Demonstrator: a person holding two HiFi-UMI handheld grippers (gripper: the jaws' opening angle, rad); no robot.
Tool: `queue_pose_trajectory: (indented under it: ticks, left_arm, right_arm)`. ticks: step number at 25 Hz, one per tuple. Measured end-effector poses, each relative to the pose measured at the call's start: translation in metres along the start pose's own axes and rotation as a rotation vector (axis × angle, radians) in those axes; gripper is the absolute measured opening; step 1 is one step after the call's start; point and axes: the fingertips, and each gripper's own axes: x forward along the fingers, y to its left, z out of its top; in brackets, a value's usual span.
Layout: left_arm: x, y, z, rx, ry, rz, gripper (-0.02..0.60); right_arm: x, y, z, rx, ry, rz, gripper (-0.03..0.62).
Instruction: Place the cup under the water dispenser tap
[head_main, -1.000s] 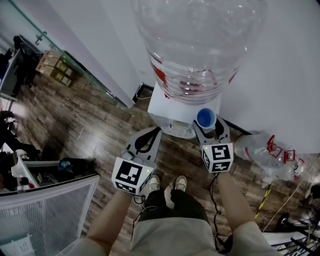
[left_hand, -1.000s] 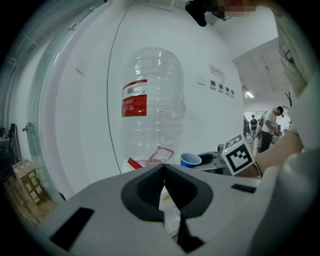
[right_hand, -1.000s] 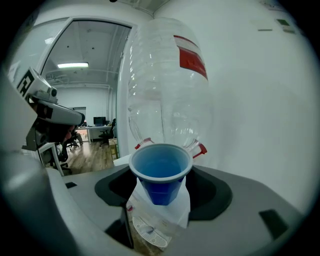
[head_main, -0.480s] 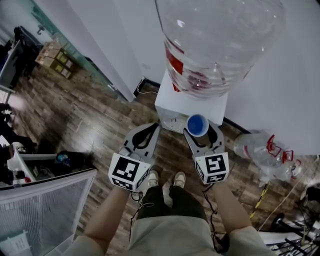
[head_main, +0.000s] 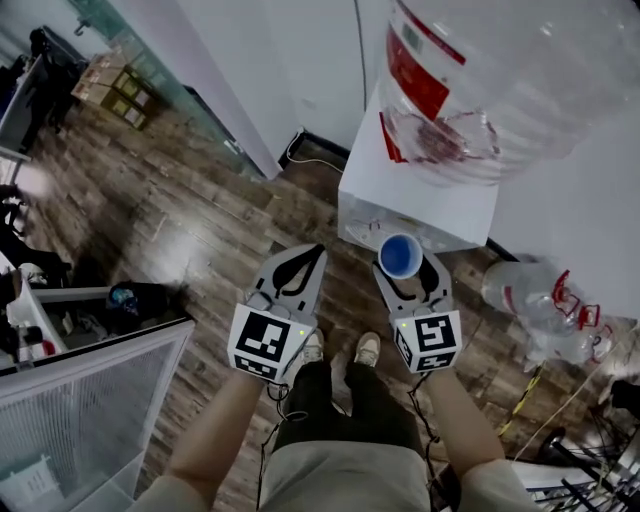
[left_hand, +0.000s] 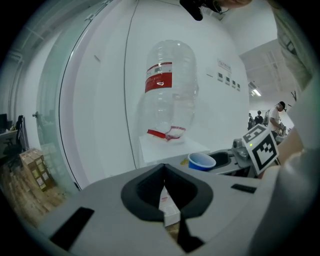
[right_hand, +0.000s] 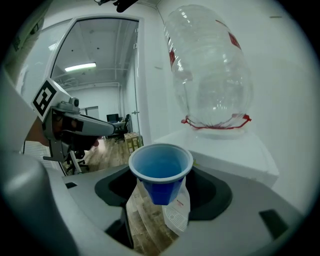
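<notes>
Blue cup (right_hand: 161, 175) tight in right gripper (head_main: 402, 264); left gripper (left_hand: 163, 170) closed; bottle label (left_hand: 159, 78) red, print seemingly unreadable.

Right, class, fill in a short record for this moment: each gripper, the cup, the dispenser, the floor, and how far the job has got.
left gripper: jaws together, nothing held
right gripper: closed on the blue cup
cup state: upright, mouth up, looks empty
dispenser: white cabinet, large clear bottle upended on top
cup position: held in the air in front of the dispenser
floor: wood planks; a second clear bottle lies right of the dispenser
job state: cup not yet set down
</notes>
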Motion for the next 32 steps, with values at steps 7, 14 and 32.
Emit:
queue_pose_trajectory:
  ticks: [7,14,32]
  left_arm:
    - [0.028,0.019,-0.056,-0.021,0.031,-0.02,0.006]
    - [0.06,0.03,-0.109,-0.033,0.038,-0.046,0.006]
    - [0.131,0.047,-0.247,-0.124,0.104,-0.082,0.006]
  right_arm:
    - [0.04,0.006,-0.06,0.017,0.049,-0.001,0.308]
    - [0.081,0.009,-0.115,0.03,0.076,0.02,0.308]
    - [0.17,-0.001,-0.241,0.016,0.076,-0.02,0.253]
